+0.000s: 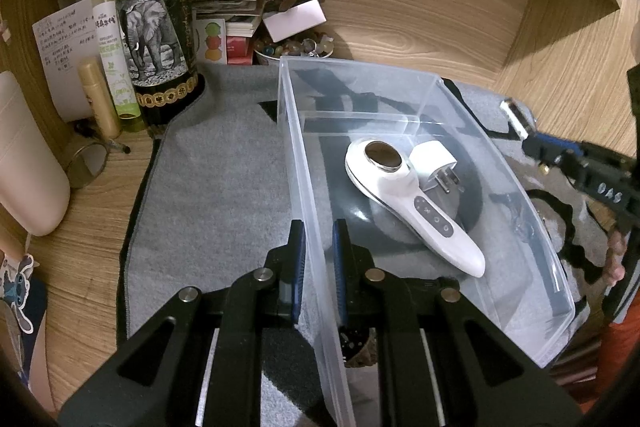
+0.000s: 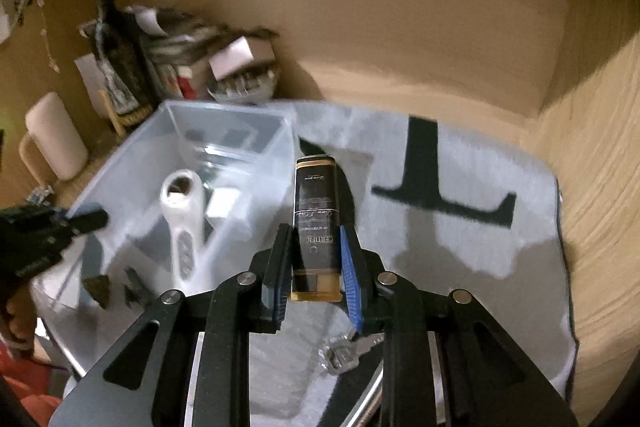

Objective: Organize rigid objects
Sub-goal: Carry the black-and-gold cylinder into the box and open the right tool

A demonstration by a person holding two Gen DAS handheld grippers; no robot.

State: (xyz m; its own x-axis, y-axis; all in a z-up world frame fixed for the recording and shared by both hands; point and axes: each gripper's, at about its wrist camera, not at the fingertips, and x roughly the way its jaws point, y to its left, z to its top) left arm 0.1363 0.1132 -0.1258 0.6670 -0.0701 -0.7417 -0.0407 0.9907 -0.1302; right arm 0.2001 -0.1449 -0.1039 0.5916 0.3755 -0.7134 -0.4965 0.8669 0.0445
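A clear plastic bin point(image 1: 308, 187) stands on a grey mat point(image 1: 216, 179). Inside it lie a white handheld device with a round metal head point(image 1: 404, 195) and a white plug adapter point(image 1: 434, 163). My left gripper point(image 1: 319, 247) is shut on the bin's left wall, one finger on each side. My right gripper point(image 2: 316, 259) is shut on a black and gold box point(image 2: 316, 211) and holds it above the mat, right of the bin point(image 2: 256, 155). The right gripper also shows in the left wrist view point(image 1: 520, 119), right of the bin. The white device shows in the right wrist view point(image 2: 184, 211).
A dark wine bottle with an elephant label point(image 1: 154, 19), a green spray bottle point(image 1: 114, 43), a gold tube point(image 1: 98, 95), papers and a bowl of beads point(image 1: 292, 47) crowd the back left corner. A pink-white object point(image 1: 28, 155) lies at the left. Wooden walls enclose the desk. A small metal piece point(image 2: 344, 351) lies under my right gripper.
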